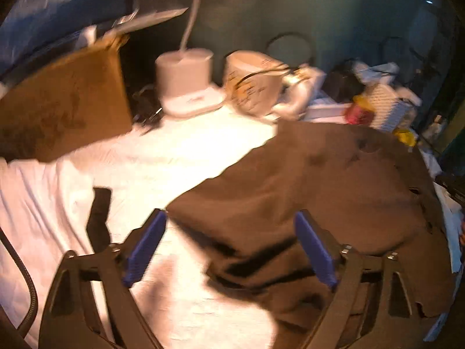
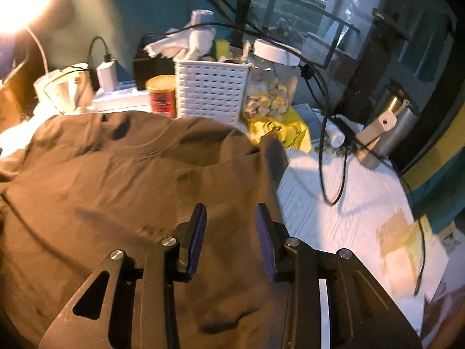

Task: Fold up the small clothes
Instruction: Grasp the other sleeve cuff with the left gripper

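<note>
A brown T-shirt (image 1: pixel 319 189) lies spread on the white-covered table (image 1: pixel 174 151), its neckline toward the back. My left gripper (image 1: pixel 229 218) hangs over the shirt's left edge with its blue pads (image 1: pixel 145 247) wide apart; the cloth lies under them and is not pinched. In the right wrist view the same shirt (image 2: pixel 116 174) fills the left and middle. My right gripper (image 2: pixel 230 209) hovers above the shirt's right side with its jaws partly apart and nothing between its pads (image 2: pixel 266 247). The left wrist view is blurred.
Along the back stand a cardboard box (image 1: pixel 64 107), a white lamp base (image 1: pixel 186 78), a mug (image 1: pixel 252 81), a white basket (image 2: pixel 212 90), a jar (image 2: pixel 271 87), a red can (image 2: pixel 161 94) and a steel flask (image 2: pixel 389 128). A black cable (image 2: pixel 328 145) loops over the cloth.
</note>
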`<state>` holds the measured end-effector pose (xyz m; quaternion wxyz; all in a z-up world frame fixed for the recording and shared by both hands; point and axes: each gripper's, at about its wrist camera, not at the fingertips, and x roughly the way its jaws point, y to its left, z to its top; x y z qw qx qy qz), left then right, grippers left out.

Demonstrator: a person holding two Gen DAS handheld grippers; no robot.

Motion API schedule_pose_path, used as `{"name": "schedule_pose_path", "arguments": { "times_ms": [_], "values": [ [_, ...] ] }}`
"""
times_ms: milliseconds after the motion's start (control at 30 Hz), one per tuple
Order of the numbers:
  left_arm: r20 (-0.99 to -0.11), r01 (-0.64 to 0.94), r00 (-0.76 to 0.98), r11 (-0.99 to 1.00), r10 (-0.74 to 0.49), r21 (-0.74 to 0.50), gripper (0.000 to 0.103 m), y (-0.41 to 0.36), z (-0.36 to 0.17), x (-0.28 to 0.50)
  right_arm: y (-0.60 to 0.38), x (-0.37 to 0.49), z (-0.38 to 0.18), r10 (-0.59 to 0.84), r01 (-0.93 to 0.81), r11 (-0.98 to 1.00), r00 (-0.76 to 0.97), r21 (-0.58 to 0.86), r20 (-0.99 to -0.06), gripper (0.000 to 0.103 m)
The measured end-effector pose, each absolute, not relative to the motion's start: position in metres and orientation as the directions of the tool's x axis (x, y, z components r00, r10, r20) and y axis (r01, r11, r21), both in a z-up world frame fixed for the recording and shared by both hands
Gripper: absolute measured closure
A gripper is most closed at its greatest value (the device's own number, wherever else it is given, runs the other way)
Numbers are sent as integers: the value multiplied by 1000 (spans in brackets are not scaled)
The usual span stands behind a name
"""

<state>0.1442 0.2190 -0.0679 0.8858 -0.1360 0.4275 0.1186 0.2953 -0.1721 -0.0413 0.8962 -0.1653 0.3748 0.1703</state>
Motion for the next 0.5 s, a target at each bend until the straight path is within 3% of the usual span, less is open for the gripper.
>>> {"name": "schedule_pose_path", "arguments": {
  "times_ms": [67,200,300,333,400,467,500],
  "values": [
    [-809,-350,581,924,84,-155,31,232,-81,144,-172,281,-45,206,-432,892,646,-130,-735,66],
    [-817,-354,577,901,0,-250,31,245,-95,145,-169,256,-56,237,-438,896,614,-76,-753,66],
    [-806,-342,591,907,4,-247,34,244,-96,150,-166,243,-61,251,-447,893,597,-56,-762,66],
    [-802,-341,598,906,1,-253,40,244,-96,152,-164,238,-63,261,-455,889,589,-47,-765,66],
    [-796,-324,606,910,-10,-258,78,242,-96,154,-160,229,-63,289,-473,881,580,-26,-762,66],
    [-782,-314,621,901,-43,-299,95,245,-100,155,-157,223,-64,320,-493,870,566,-1,-759,66],
    [-774,-331,633,893,-30,-306,95,248,-100,154,-155,221,-65,331,-500,866,560,8,-759,66]
  ]
}}
